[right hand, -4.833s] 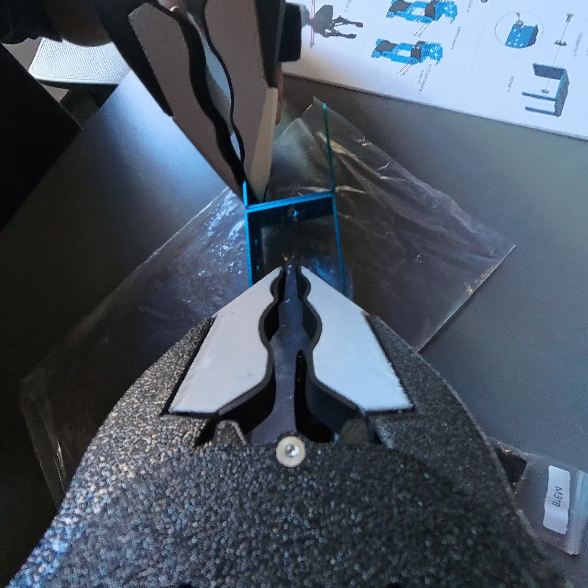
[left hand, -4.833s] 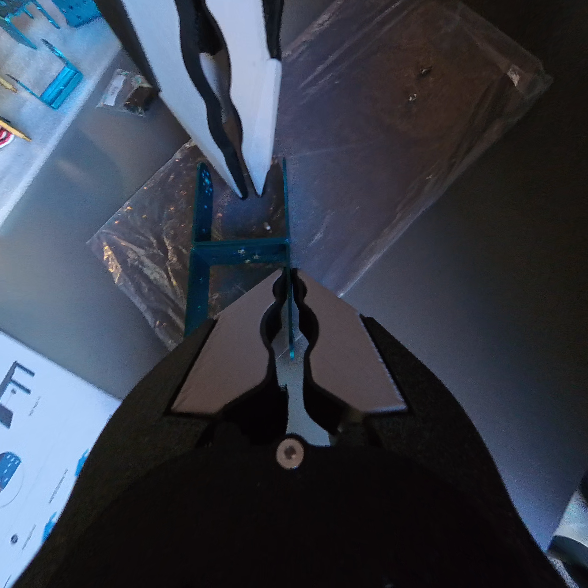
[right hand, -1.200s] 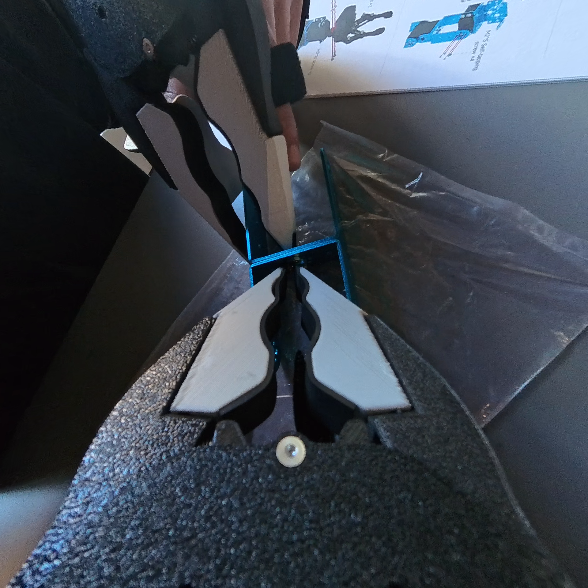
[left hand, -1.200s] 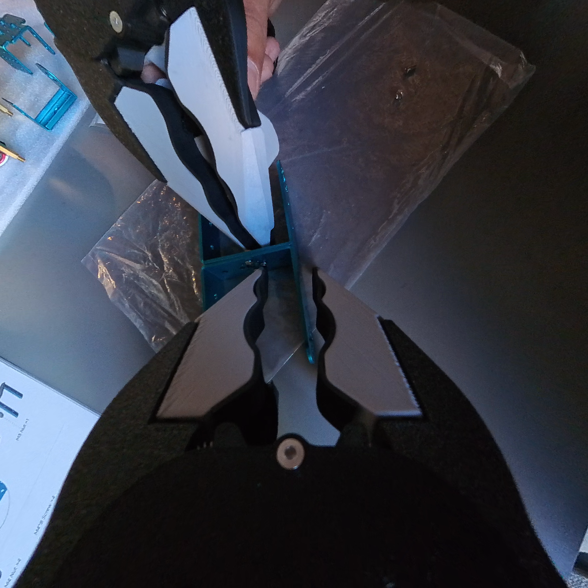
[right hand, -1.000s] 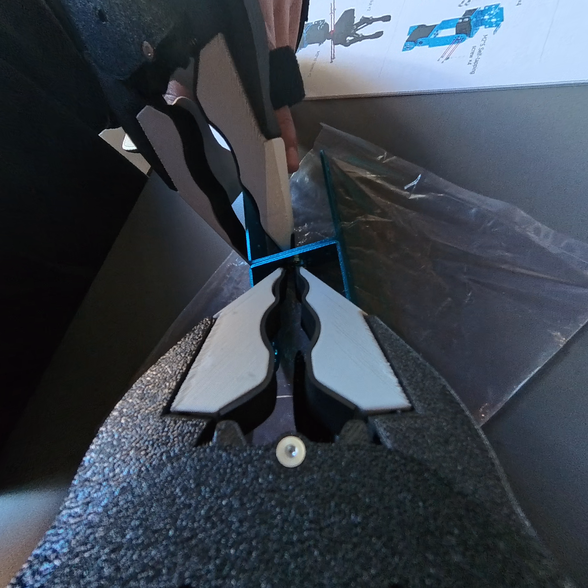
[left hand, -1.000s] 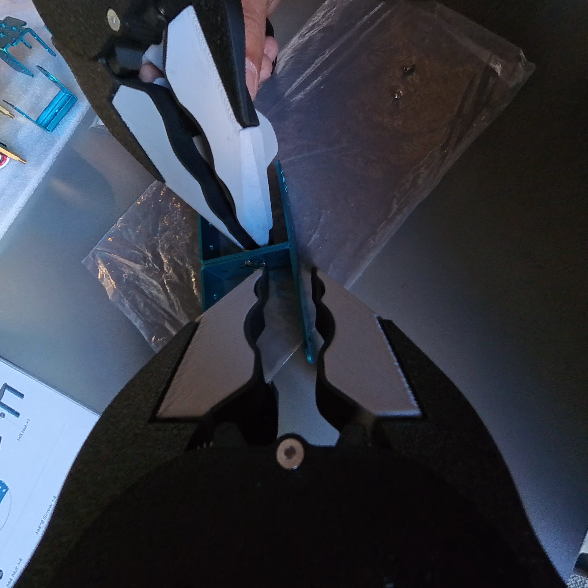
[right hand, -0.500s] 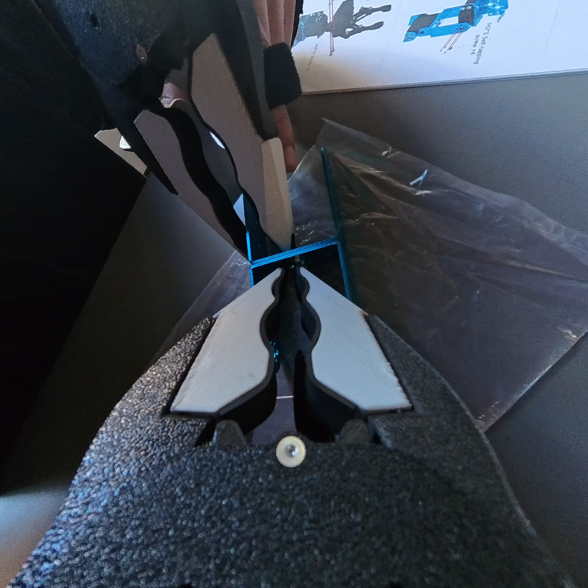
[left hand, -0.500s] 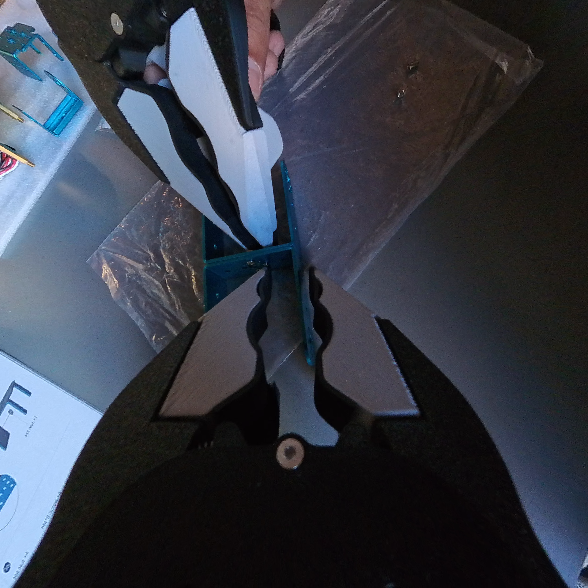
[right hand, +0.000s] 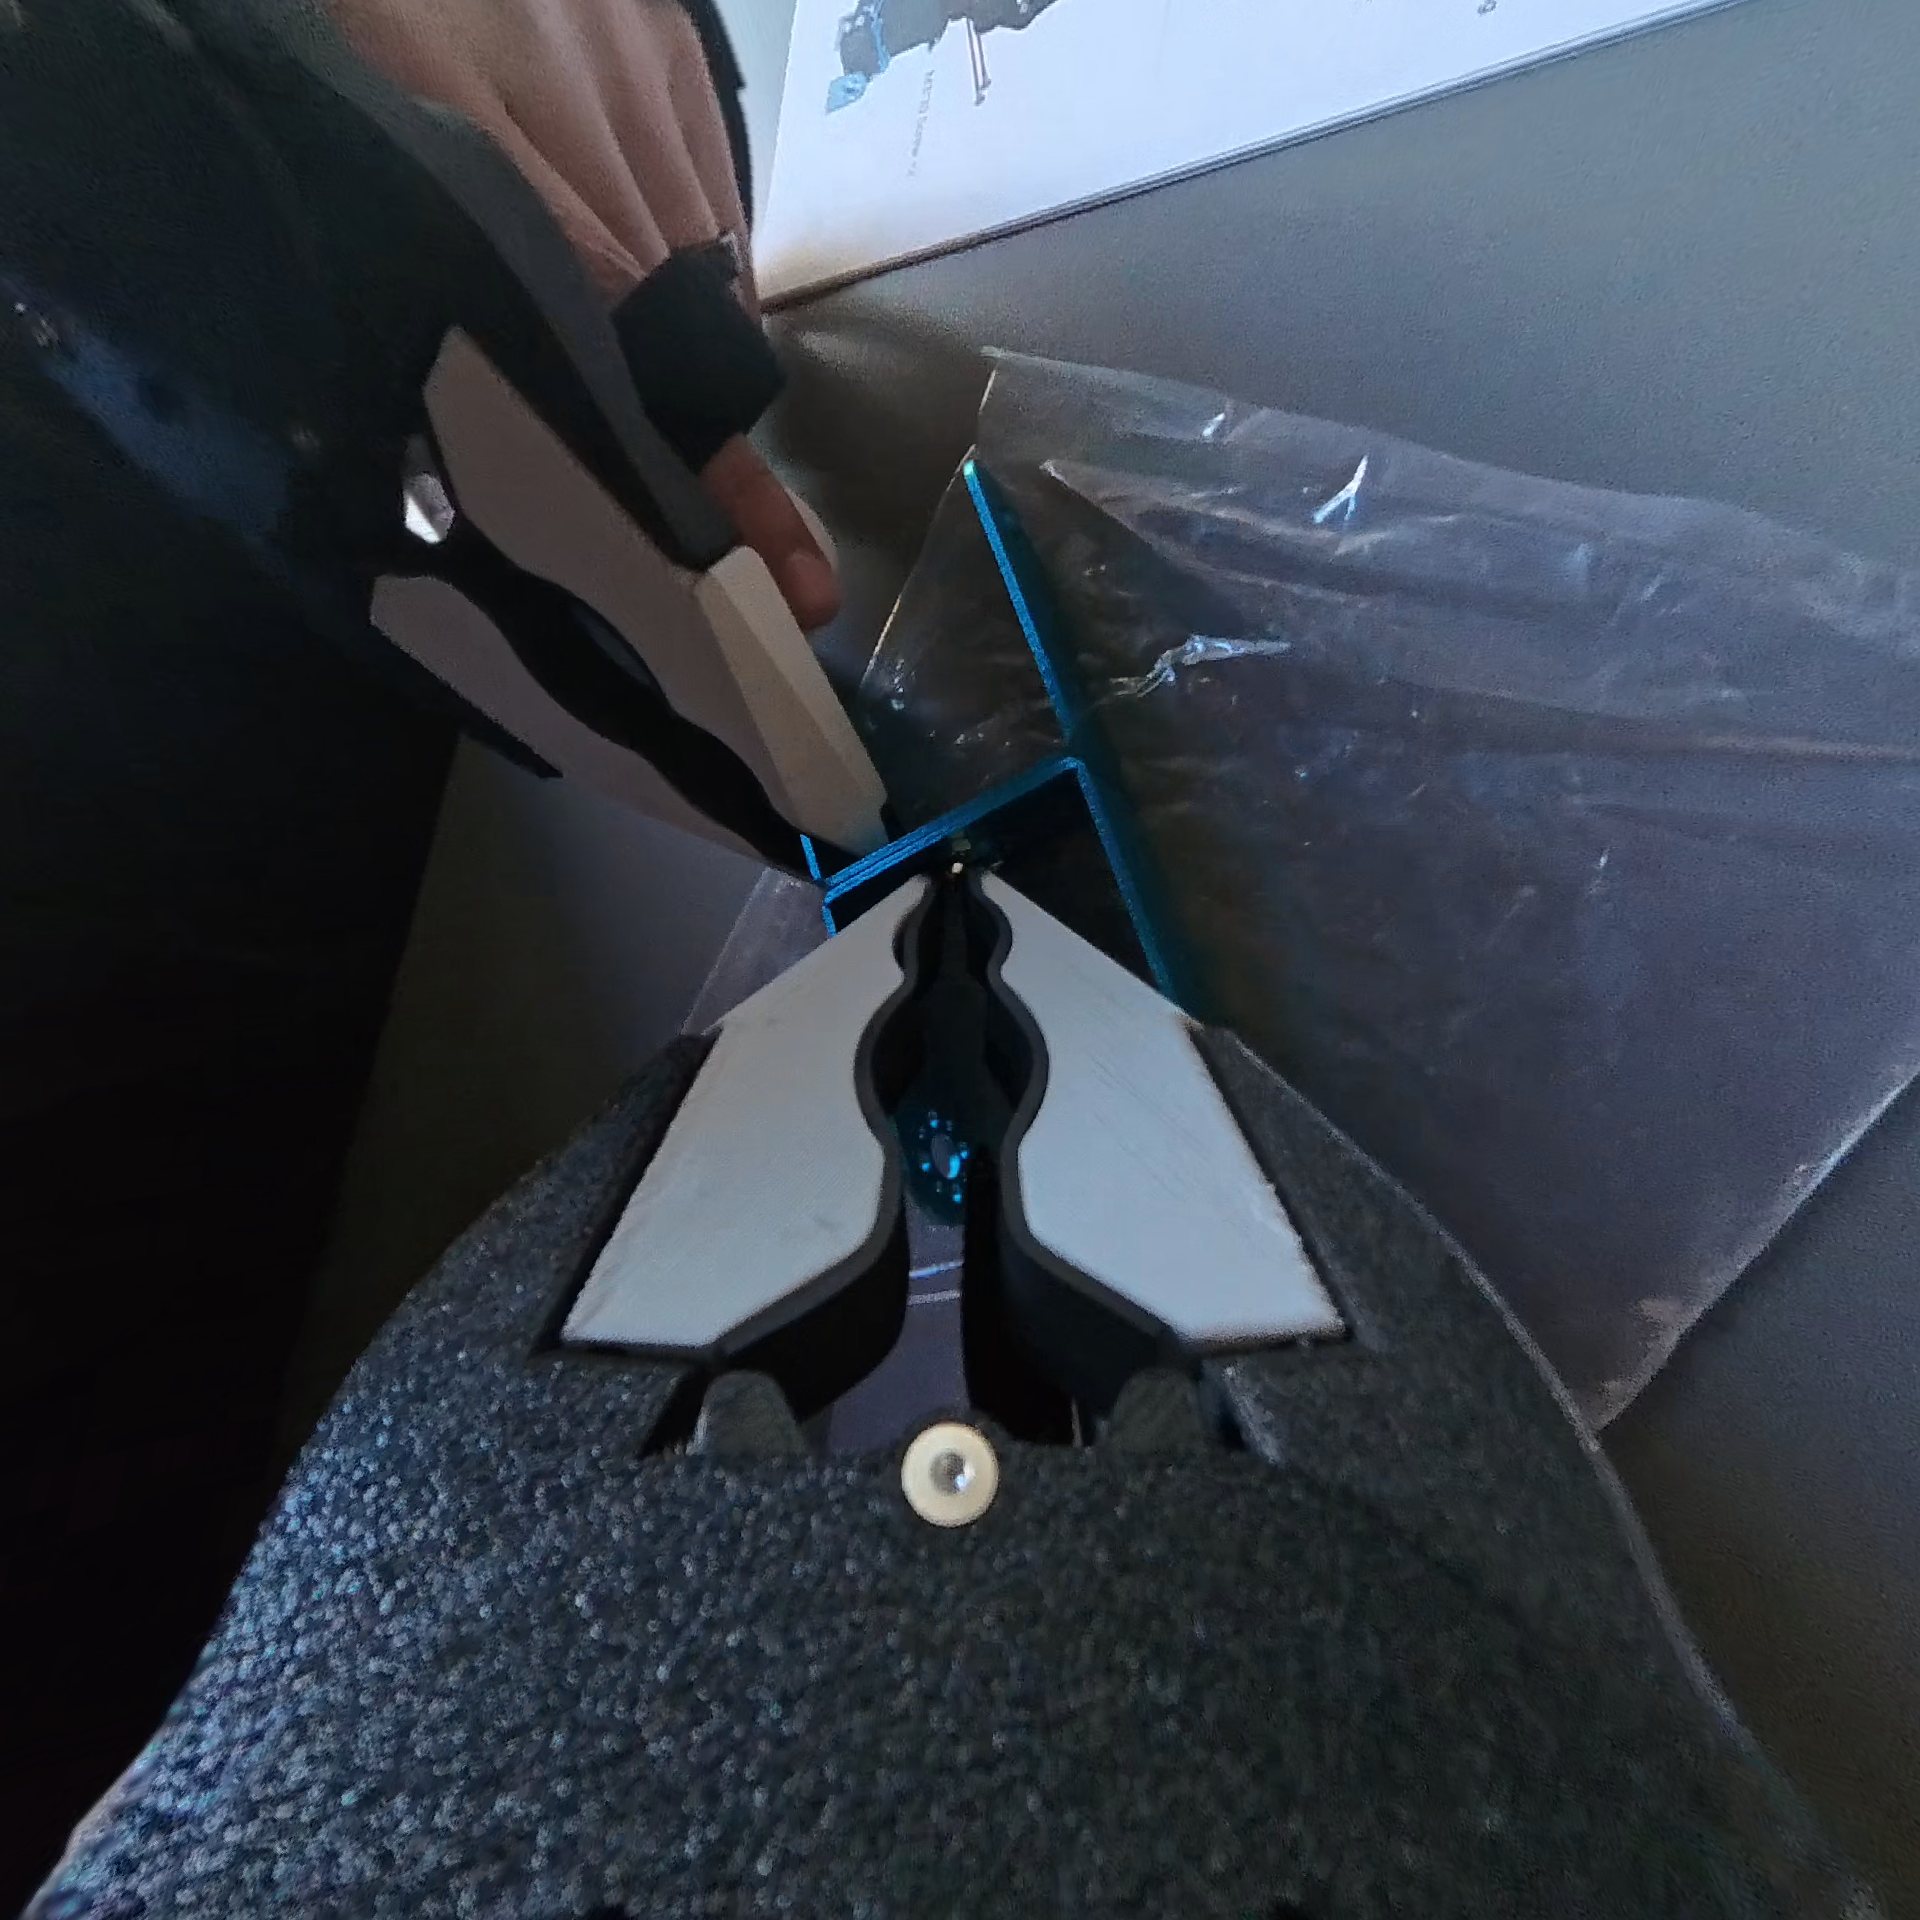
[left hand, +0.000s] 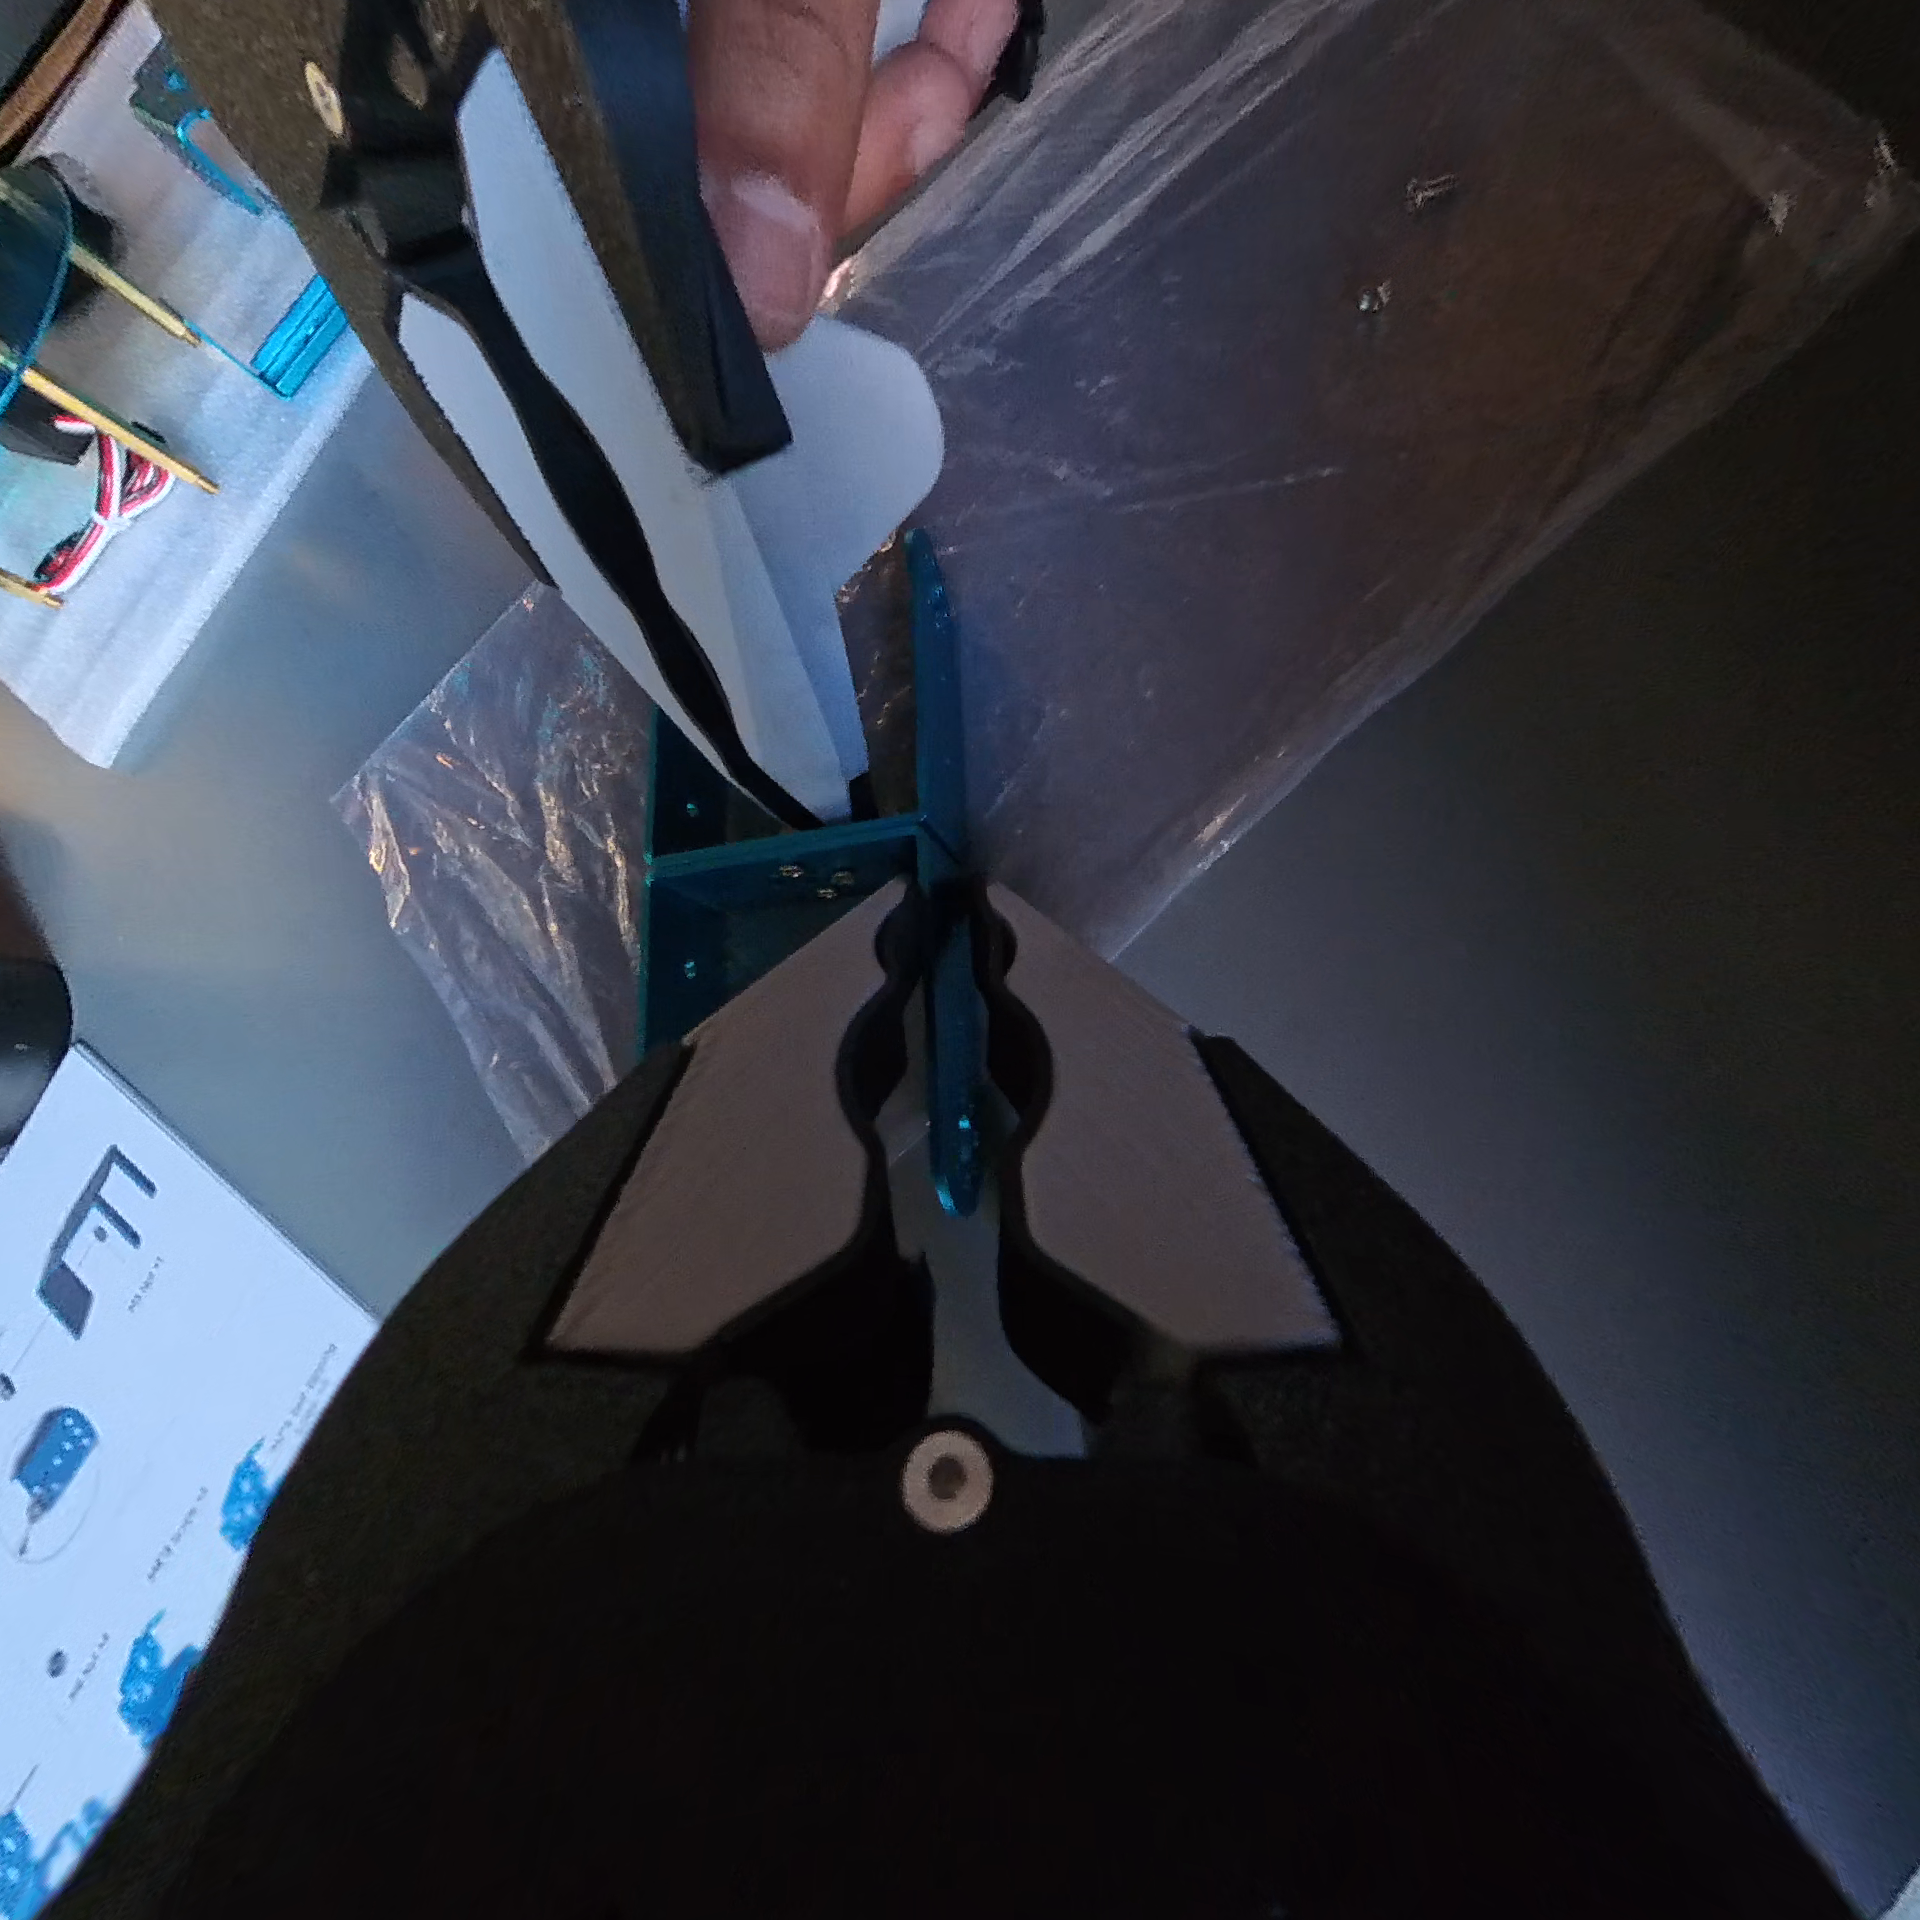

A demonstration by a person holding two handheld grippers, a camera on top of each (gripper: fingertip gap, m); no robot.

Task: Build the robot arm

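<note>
A blue metal bracket (left hand: 769, 883), two long side plates joined by a cross plate, stands on clear plastic on the dark table. My left gripper (left hand: 940, 899) is shut on one side plate, whose rounded end shows between the fingers. It also shows in the right wrist view (right hand: 868, 831), coming from the upper left. My right gripper (right hand: 956, 878) is shut, its tips against a tiny fastener on the cross plate of the bracket (right hand: 1049, 665); I cannot tell whether they pinch it. In the left wrist view the right gripper (left hand: 821, 805) reaches down between the side plates.
A large clear bag (left hand: 1299, 416) with loose screws (left hand: 1371, 296) and a smaller crinkled bag (left hand: 488, 831) lie under the bracket. A white instruction sheet (left hand: 104, 1403) (right hand: 1143, 94) lies beside them. A white foam tray (left hand: 156, 364) holds blue parts and wires. A hand (left hand: 790, 156) holds each gripper. Both grippers' tips are close together, under 4 cm apart.
My left gripper, open around the side plate until half a second ago, has shut on it. Both views have tilted and drawn closer. The right gripper stays shut at the cross plate.
</note>
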